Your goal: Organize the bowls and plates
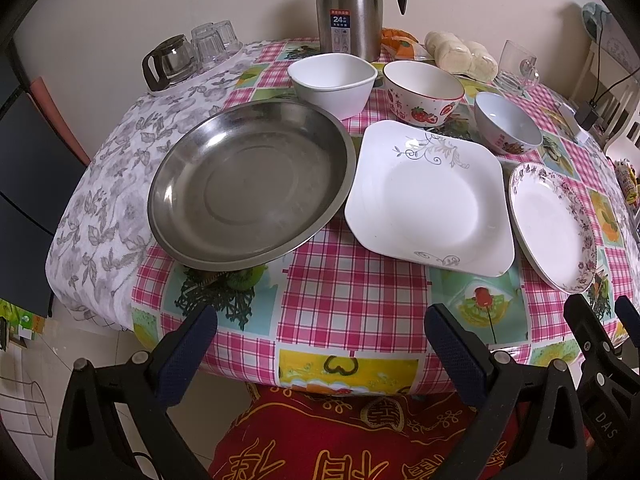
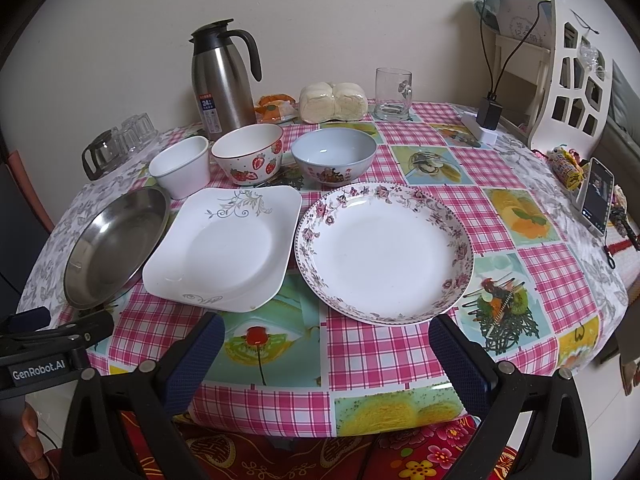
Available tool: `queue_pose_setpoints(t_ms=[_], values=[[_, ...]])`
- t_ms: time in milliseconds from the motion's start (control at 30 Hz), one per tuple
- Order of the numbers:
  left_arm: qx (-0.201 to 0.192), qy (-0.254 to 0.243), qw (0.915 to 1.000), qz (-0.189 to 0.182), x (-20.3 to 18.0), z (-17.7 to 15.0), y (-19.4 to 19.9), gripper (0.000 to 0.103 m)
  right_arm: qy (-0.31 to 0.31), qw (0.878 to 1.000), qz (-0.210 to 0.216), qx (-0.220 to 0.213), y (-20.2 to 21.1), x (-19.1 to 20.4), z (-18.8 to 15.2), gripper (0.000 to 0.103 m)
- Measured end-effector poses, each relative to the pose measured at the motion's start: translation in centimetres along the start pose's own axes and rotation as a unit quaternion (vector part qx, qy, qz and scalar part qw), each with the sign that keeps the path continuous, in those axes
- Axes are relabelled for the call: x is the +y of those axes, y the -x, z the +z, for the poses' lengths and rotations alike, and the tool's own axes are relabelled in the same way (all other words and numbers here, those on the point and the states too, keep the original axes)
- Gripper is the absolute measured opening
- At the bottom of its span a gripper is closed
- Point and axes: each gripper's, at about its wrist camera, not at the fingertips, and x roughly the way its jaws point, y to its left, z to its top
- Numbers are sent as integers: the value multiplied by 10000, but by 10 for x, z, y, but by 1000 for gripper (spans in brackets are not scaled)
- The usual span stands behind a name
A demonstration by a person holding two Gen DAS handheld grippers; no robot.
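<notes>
judging from the layout, nothing is sorted yet: all six dishes lie singly on the desk (image 2: 520, 208), none nested or stacked, so the whole task is left.

the steel plate (image 1: 248, 184) is the largest piece, ahead of the left gripper (image 1: 320, 344) and a little to its left finger's side. beside it, touching or nearly touching at the rim, lies the square white plate (image 1: 428, 200), ahead of that gripper's right finger. the round floral plate (image 2: 384, 252) sits straight ahead of the right gripper (image 2: 326, 352), between its two fingers as seen along them, with its near rim just beyond the tips; it lies just beside the square plate, though i cannot tell if they touch.

behind the plates, farther from both sets of fingers, stands a row of three bowls: the strawberry bowl (image 2: 250, 154) in the middle, the plain white bowl (image 2: 182, 166) on the left and the pale blue bowl (image 2: 334, 158) on the right. each stands upright and apart from the next, or close to it.

both pairs of fingers are spread wide with nothing between them, hanging over the near edge of the desk, short of every dish.

what remains, as i read it: stack the plates by size on the steel one, and nest the bowls into one pile.
</notes>
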Motion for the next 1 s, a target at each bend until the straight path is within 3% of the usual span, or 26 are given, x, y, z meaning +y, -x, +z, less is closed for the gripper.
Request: queue_pose_setpoints(t_ms=[1000], values=[[90, 114, 9998, -152, 5, 3, -2, 103, 80, 9999, -26, 98, -4, 6, -3, 103]])
